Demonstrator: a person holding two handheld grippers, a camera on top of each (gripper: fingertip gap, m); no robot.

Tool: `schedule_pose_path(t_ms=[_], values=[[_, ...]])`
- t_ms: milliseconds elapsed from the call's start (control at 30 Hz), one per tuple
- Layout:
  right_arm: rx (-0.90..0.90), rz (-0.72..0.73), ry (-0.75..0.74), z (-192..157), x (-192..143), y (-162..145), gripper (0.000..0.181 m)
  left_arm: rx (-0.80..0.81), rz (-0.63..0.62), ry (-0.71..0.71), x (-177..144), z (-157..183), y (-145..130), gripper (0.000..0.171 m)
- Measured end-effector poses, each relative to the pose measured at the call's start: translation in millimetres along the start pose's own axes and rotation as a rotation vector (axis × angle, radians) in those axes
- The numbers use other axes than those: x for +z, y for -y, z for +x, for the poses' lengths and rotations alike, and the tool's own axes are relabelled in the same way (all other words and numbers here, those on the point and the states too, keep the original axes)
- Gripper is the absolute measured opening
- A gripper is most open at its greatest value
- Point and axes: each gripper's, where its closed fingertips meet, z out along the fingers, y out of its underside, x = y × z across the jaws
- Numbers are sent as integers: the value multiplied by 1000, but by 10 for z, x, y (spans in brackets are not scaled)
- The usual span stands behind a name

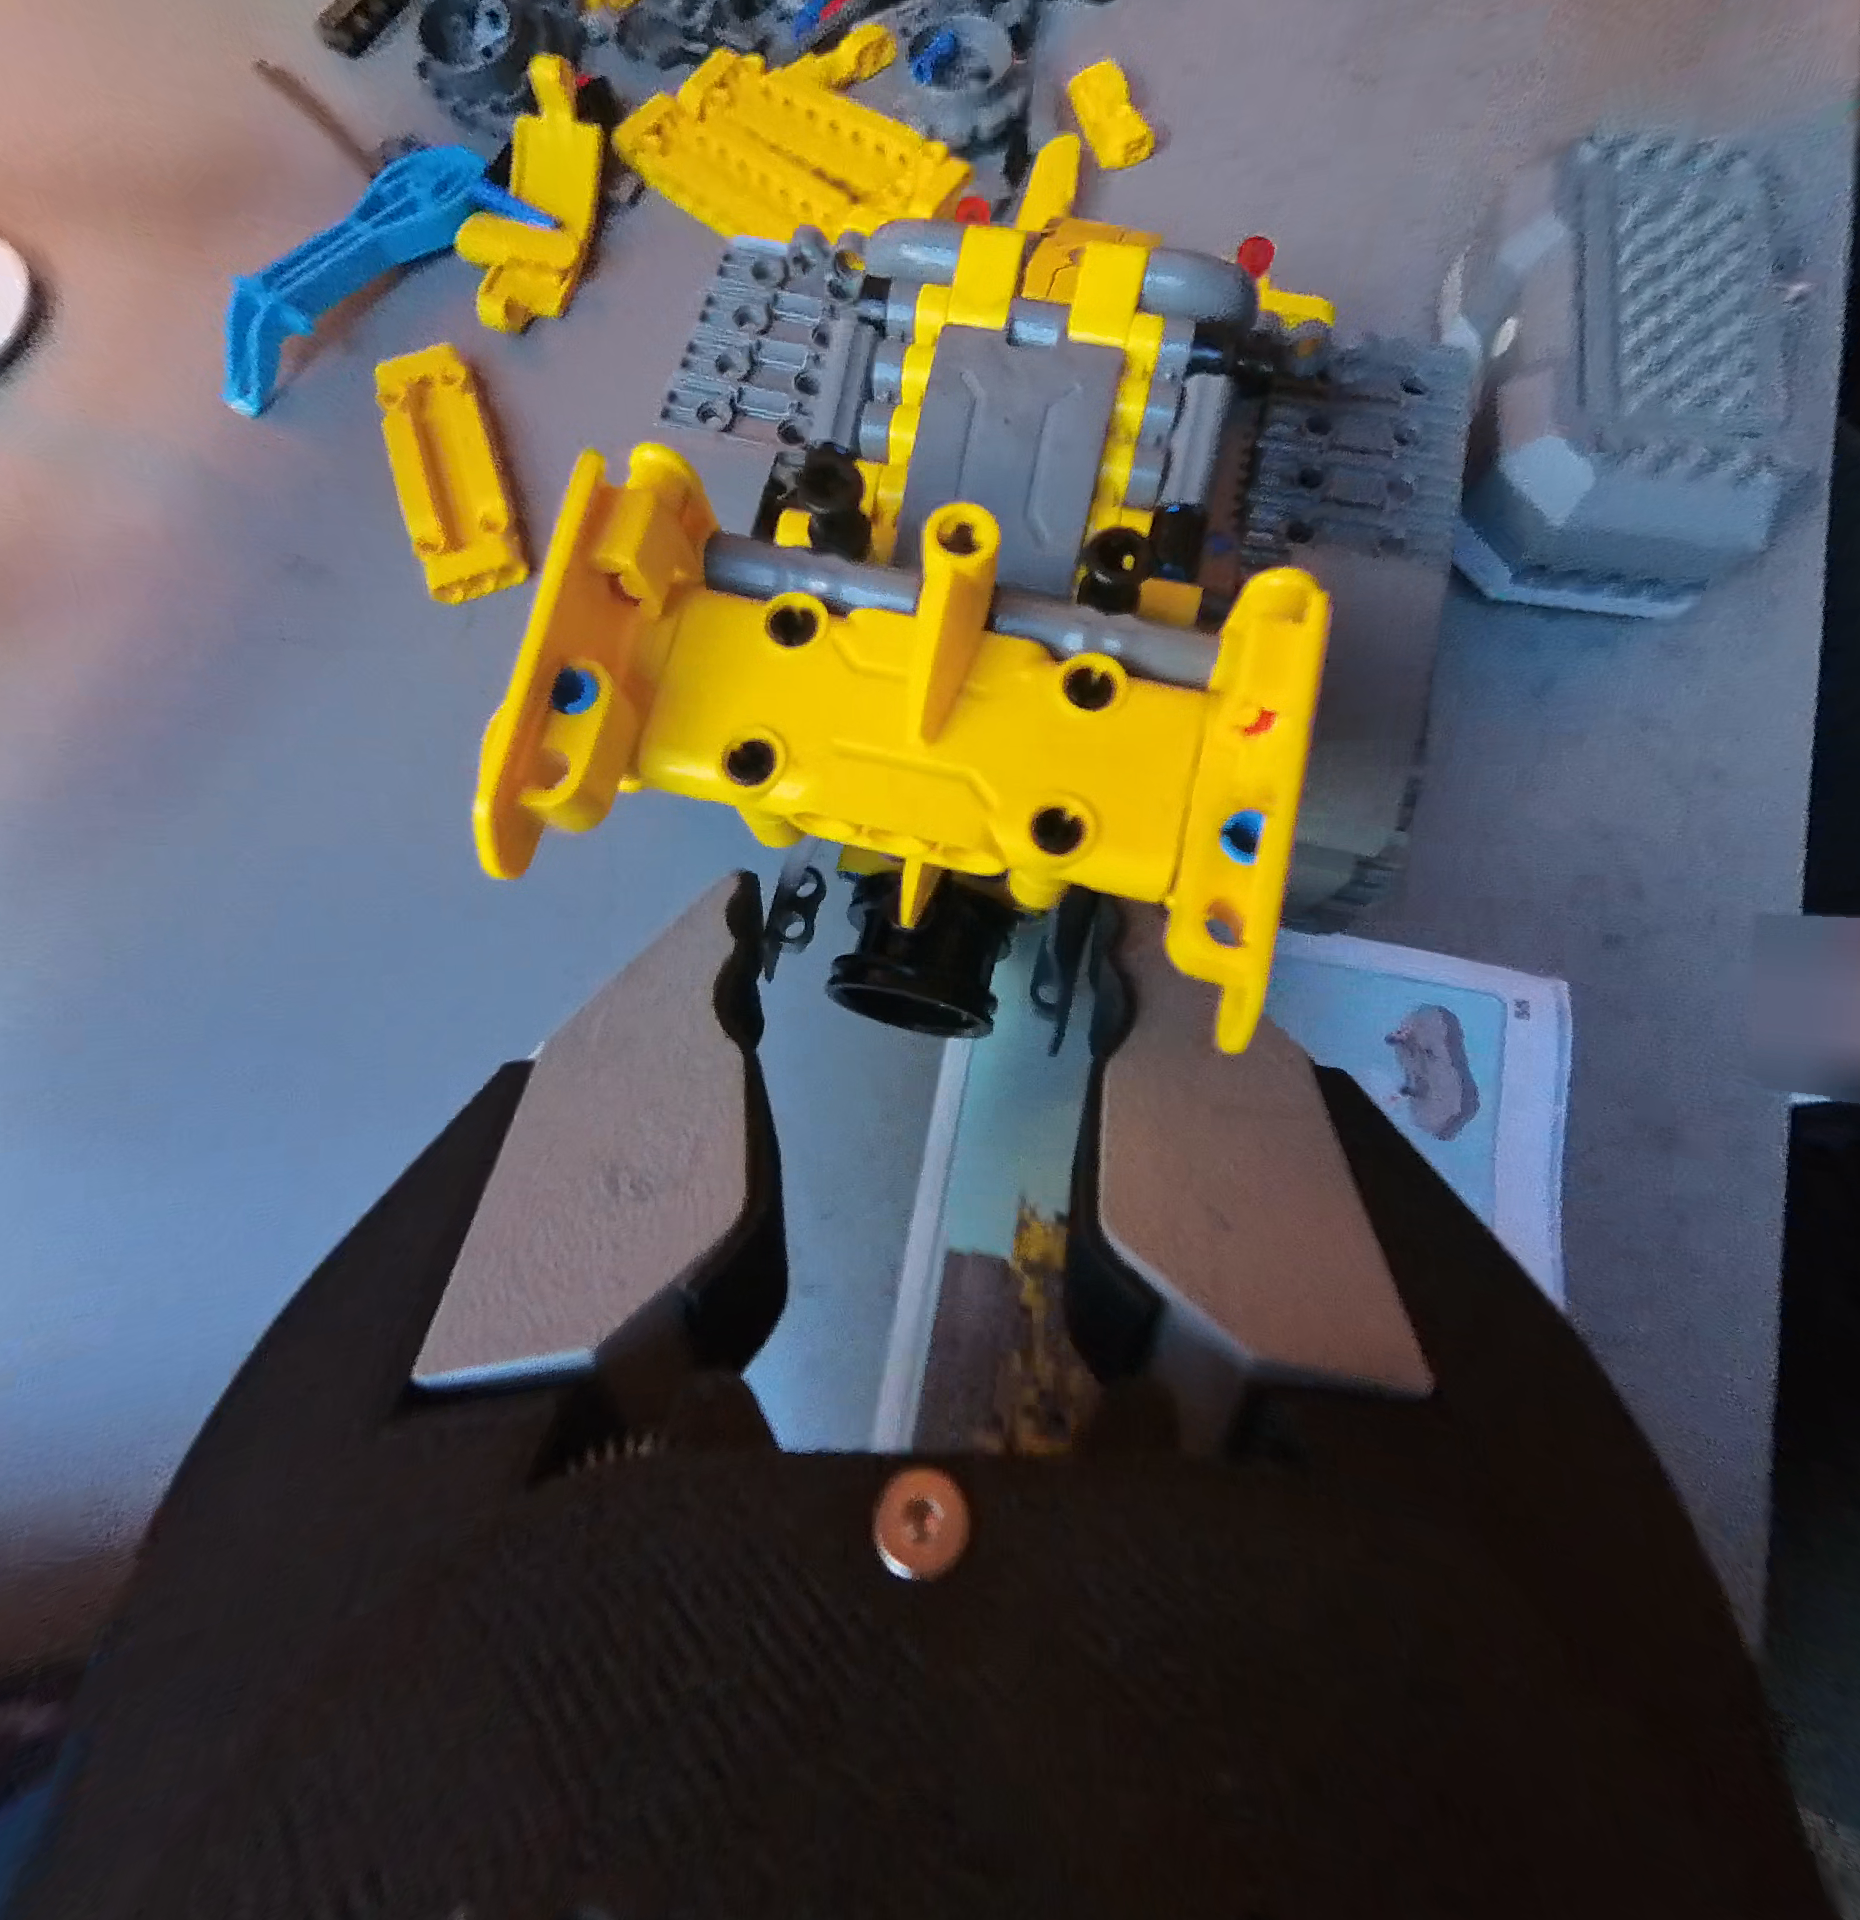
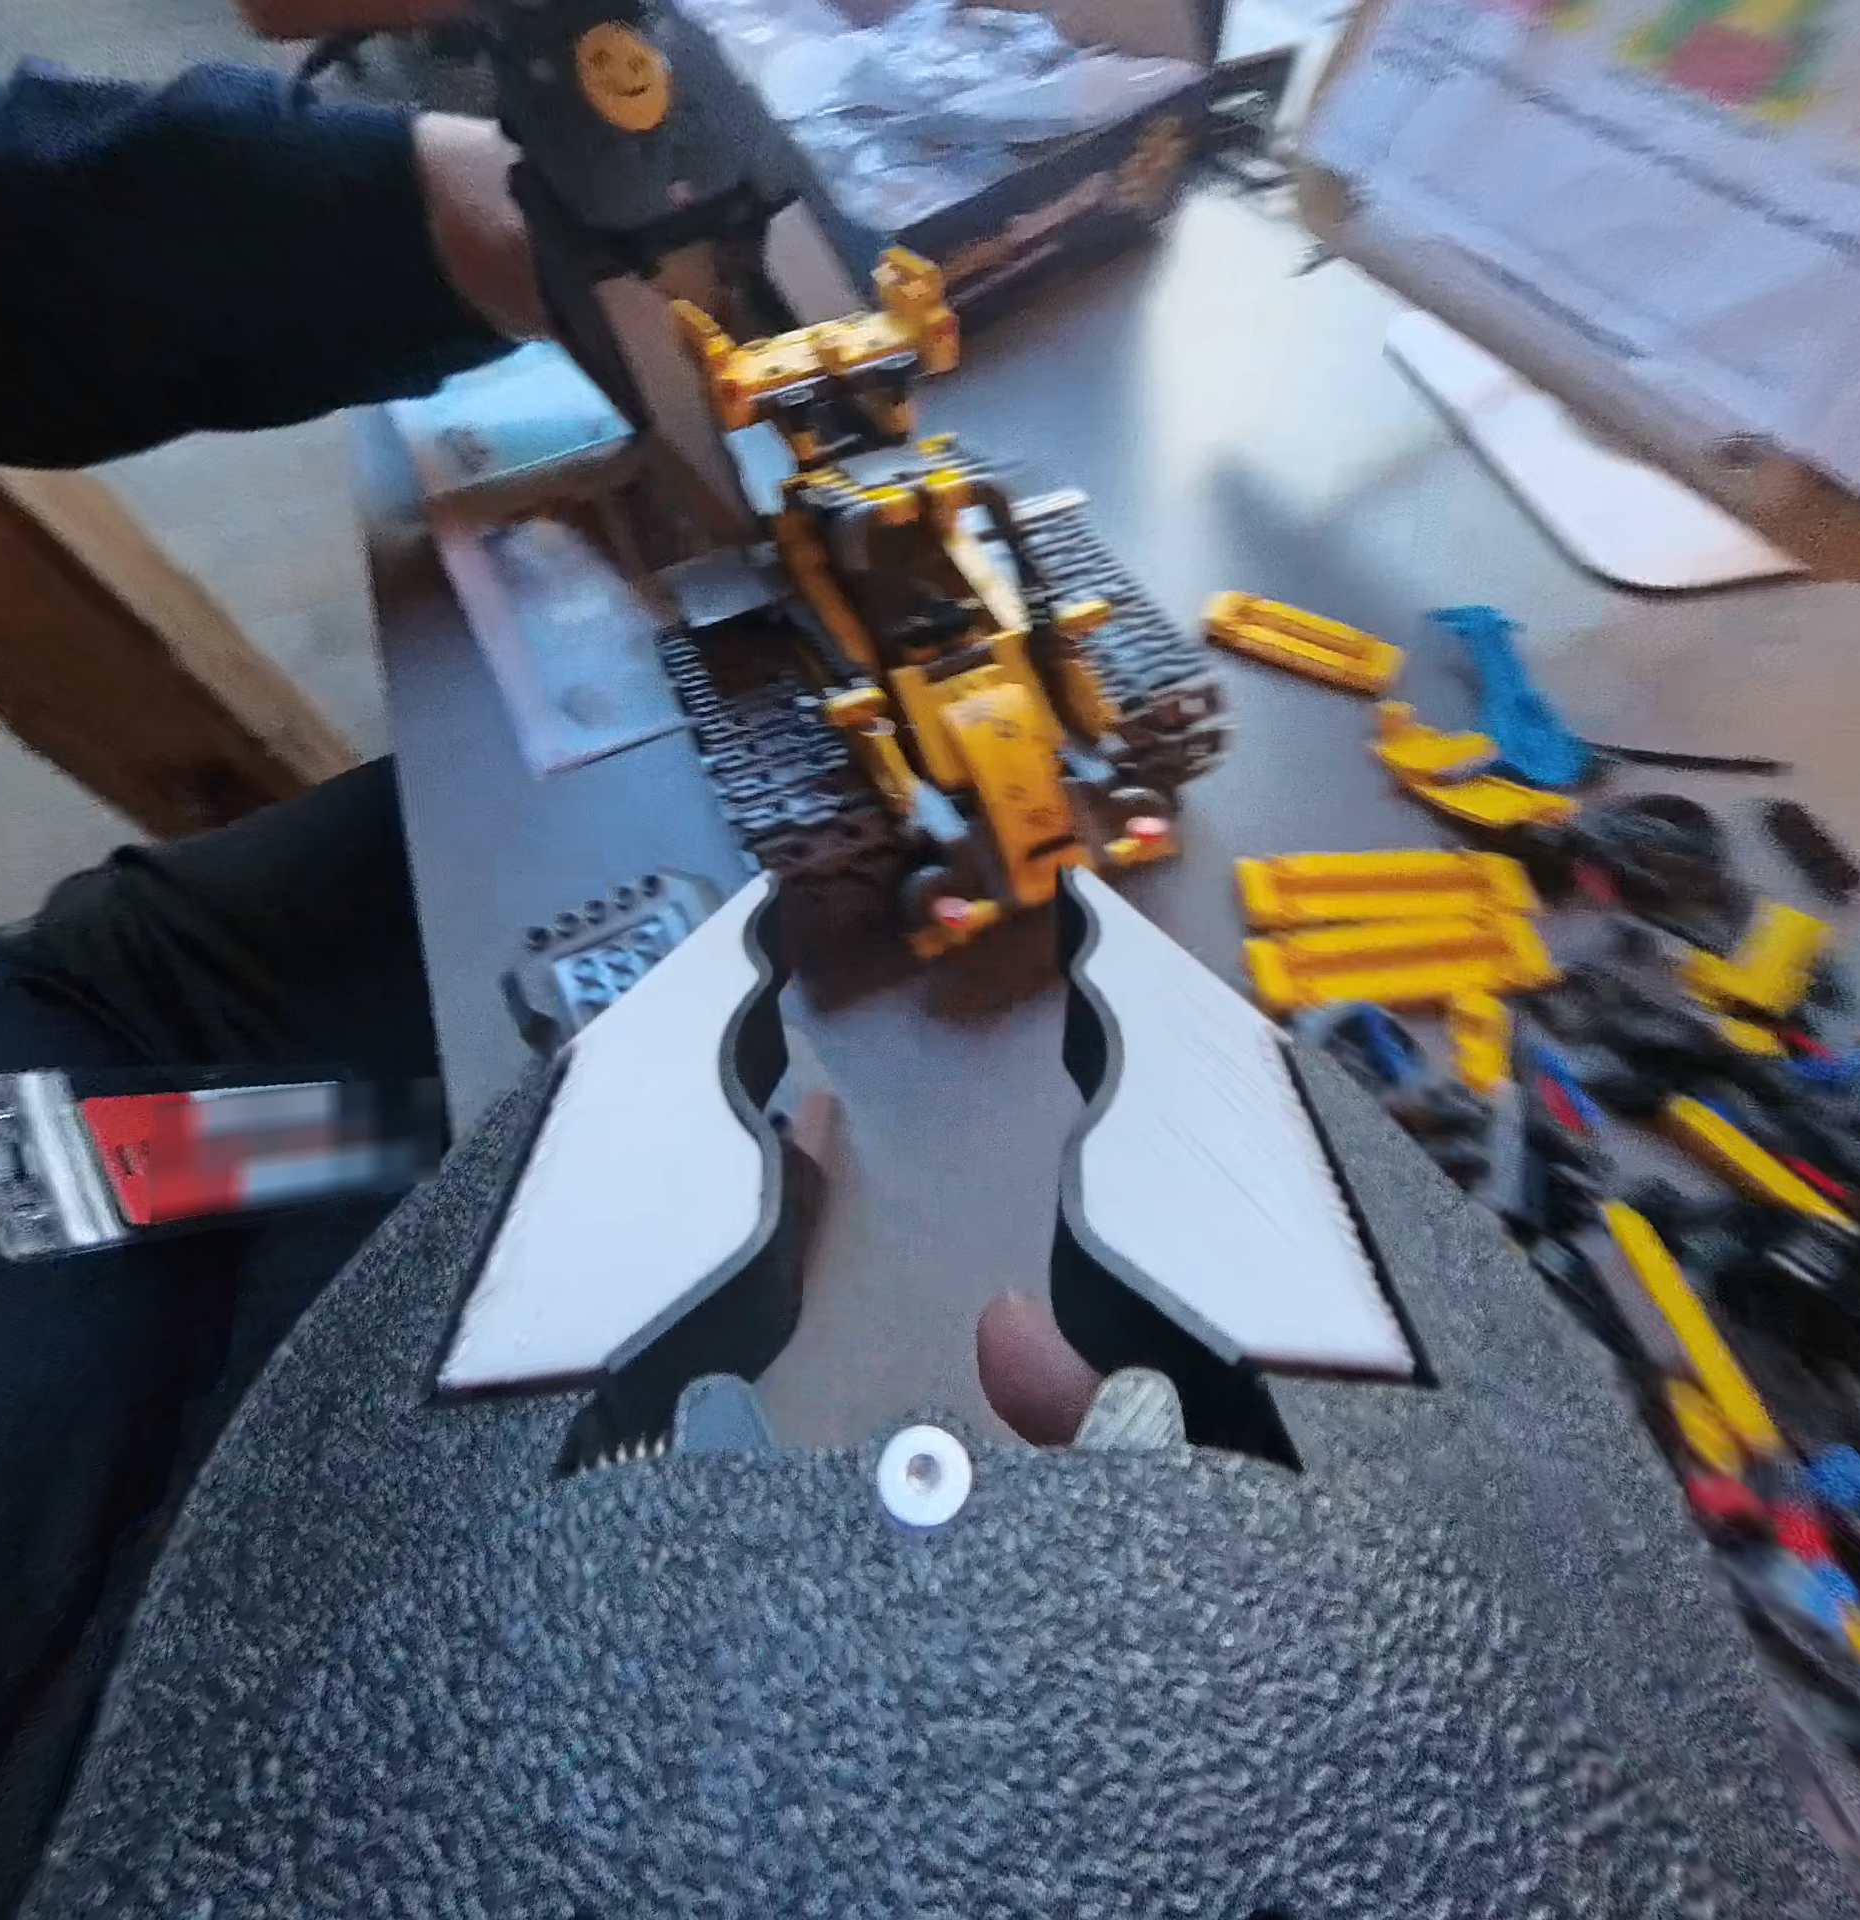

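Left gripper (image 1: 921, 914) fingers spread, nothing pinched; the black round hub (image 1: 913, 971) at the near end of the yellow and grey toy-brick tracked vehicle (image 1: 947, 582) sits between the tips, contact unclear. Its wide yellow blade panel (image 1: 905, 748) is just past the tips. A printed instruction booklet (image 1: 1425, 1081) lies under and right of the fingers on the grey table (image 1: 230, 935). Beyond the vehicle: loose yellow beam (image 1: 448, 473) to the left, blue plastic lever tool (image 1: 354, 260), yellow grid panel (image 1: 780, 145), grey ridged bucket piece (image 1: 1643, 384) to the right.

Right gripper (image 2: 921, 914) fingers also spread and empty, hovering over the table (image 2: 957, 1143). The vehicle (image 2: 947, 717) stands just beyond the tips, its yellow front end nearest, not touching as far as the blur allows. The left gripper (image 2: 687, 343) shows at the vehicle's far end, held by a hand in a dark sleeve (image 2: 178, 260). Small grey studded piece (image 2: 614, 945) beside the left finger. Pile of loose yellow, black and blue bricks (image 2: 1591, 1039) to the right. Dark cardboard box (image 2: 1009, 187) at the back.
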Motion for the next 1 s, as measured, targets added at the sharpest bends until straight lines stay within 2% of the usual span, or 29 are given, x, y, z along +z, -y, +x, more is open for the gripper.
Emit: schedule_pose_path(t_ms=[133,267,367,500,633,667,733,800,867,933,1000], values=[[79,52,-89,394,-535,-128,48,41,14,-92,219,11,217,59],[94,-31,-138,596,-761,-448,49,82,17,-133,473,93,461,58],[107,-85,-83,533,-651,-634,54,107,5,-157,543,112,525,59],[98,-185,-23,380,-276,-830,58,109,-50,-142,452,-4,435,59],[28,-275,-31,264,-24,-910,59,56,-84,4,169,-302,277,54],[36,-286,-40,261,5,-906,61,16,-85,56,71,-386,226,55],[49,-309,-44,245,22,-890,69,-136,-86,157,-126,-484,137,69],[51,-303,-45,251,7,-826,77,-284,27,120,-251,-239,249,75],[50,-265,-76,344,-13,-727,80,-377,128,67,-295,107,384,97],[73,-195,-105,464,0,-592,80,-439,186,70,-221,380,480,100],[112,-144,-65,467,84,-472,80,-484,161,124,-39,516,459,96]])
